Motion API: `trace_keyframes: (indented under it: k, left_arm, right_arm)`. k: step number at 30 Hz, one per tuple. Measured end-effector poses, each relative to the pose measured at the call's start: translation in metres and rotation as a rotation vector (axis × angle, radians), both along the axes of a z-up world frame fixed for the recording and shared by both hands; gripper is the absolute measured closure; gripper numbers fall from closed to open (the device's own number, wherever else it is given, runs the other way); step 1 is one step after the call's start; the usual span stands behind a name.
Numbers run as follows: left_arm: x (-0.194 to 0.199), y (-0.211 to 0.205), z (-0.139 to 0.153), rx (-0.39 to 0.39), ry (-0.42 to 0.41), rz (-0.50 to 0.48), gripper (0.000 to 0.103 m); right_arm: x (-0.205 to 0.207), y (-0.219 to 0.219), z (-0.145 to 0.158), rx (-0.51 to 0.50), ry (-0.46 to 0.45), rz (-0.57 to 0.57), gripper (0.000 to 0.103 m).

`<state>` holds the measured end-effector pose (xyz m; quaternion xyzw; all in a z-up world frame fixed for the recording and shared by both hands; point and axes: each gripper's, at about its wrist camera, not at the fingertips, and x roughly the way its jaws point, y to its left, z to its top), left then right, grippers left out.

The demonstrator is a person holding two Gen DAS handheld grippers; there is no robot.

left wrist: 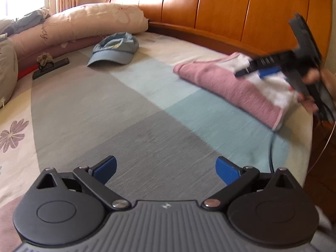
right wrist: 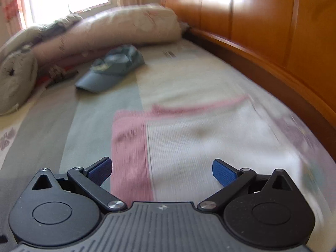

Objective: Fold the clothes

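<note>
Folded pink-and-white garment lying on the bed, right side, near the headboard. Left gripper spread wide, empty, over bare sheet. Right gripper likewise released, hovering just above the garment. Blue cap far left, beside pillows.

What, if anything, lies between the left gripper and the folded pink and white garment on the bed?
Nothing visible does. Only bare bedspread lies between the open left gripper and the pink and white garment. The blue cap sits well off to the side, and the right gripper hovers over the garment.
</note>
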<state>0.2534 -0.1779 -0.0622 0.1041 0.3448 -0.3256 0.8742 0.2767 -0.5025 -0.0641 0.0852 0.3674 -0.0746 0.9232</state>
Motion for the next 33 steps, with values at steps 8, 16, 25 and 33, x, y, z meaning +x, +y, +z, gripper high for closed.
trace_keyframes:
  k: [8, 16, 25, 33]
  left_arm:
    - [-0.032, -0.010, 0.026, -0.022, -0.045, -0.033, 0.002]
    - [-0.079, -0.016, 0.046, 0.006, -0.147, -0.046, 0.001]
    - [-0.131, -0.017, 0.066, 0.026, -0.250, -0.036, 0.001]
    - [-0.148, -0.005, 0.074, 0.010, -0.125, -0.071, 0.001]
  right_arm:
    - [-0.081, 0.025, 0.026, 0.056, 0.018, -0.080, 0.000]
    - [-0.163, 0.064, 0.036, 0.108, 0.032, -0.132, 0.000]
    - [-0.225, 0.099, 0.053, 0.122, 0.001, -0.140, 0.000]
    - [-0.261, 0.123, 0.069, 0.080, -0.023, -0.141, 0.000]
